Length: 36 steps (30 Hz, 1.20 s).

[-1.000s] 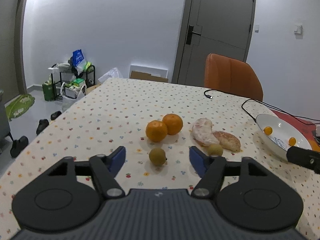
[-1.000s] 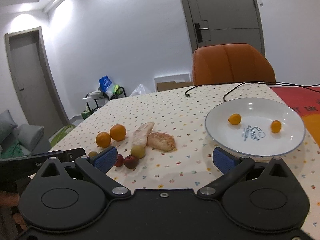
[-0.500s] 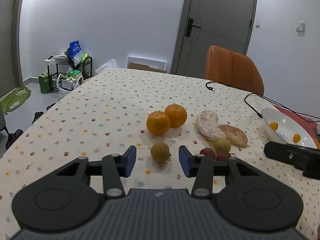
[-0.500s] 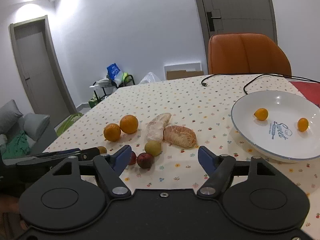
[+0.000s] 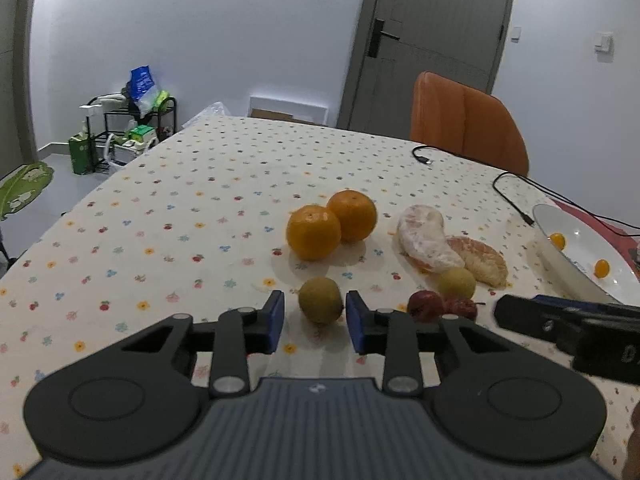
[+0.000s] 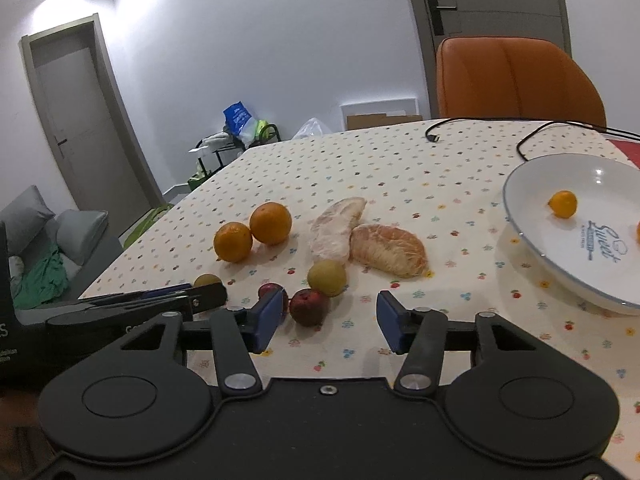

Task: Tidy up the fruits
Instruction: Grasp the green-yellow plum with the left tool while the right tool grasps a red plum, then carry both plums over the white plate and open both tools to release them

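Left gripper (image 5: 315,318) released, blue pads flanking a small round olive-green fruit (image 5: 321,300) on the dotted tablecloth (image 5: 192,216), right gripper (image 6: 326,320) released near a dark red fruit (image 6: 309,306), white plate (image 6: 532,236) far right.

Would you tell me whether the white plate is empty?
Not empty: the white plate holds two small orange fruits.

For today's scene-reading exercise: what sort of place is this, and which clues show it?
Probably a home dining area: a table with a floral tablecloth, an orange chair, and a sofa near interior doors.
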Motion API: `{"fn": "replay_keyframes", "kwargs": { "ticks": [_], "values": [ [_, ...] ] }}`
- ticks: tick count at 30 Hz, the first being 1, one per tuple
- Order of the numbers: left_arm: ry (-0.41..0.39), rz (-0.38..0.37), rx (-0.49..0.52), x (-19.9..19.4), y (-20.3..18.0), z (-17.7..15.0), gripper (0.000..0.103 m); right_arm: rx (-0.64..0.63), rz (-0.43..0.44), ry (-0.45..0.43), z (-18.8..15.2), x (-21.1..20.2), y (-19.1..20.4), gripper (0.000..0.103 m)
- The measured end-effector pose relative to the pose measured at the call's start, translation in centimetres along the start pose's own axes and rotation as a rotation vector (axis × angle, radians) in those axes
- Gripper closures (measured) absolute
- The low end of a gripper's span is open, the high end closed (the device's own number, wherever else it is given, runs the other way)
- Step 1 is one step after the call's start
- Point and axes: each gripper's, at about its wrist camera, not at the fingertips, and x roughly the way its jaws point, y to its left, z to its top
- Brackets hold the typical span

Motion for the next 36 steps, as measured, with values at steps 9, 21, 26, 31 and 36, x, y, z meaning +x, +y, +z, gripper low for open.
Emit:
{"fn": "replay_keyframes", "kwargs": {
  "ticks": [9,21,26,31,36],
  "values": [
    [-0.012,-0.004,-0.002,-0.6,0.3,0.2,0.079,-0.017,-0.001,0.02,0.0,1.4,0.8,0.064],
    [-0.022,0.0,-0.021,-1.6,1.2,0.5,0.079,-0.035,-0.015,0.029,-0.5,2.7,1.4,0.08],
    [-0.045,-0.017,-0.019,-2.5,0.8,0.9,0.079,-0.036,-0.018,-0.002,-0.6,1.4,1.6,0.08],
    [-0.042,-0.026,0.01,-2.7,-0.3,0.8,0.079,0.002,-0.027,-0.021,-0.9,0.1,0.5,0.08],
    [-0.043,-0.034,0.026,-2.9,-1.4,0.7,0.079,0.019,-0.048,-0.06,-0.7,-1.5,-0.7,0.08]
  ]
}}
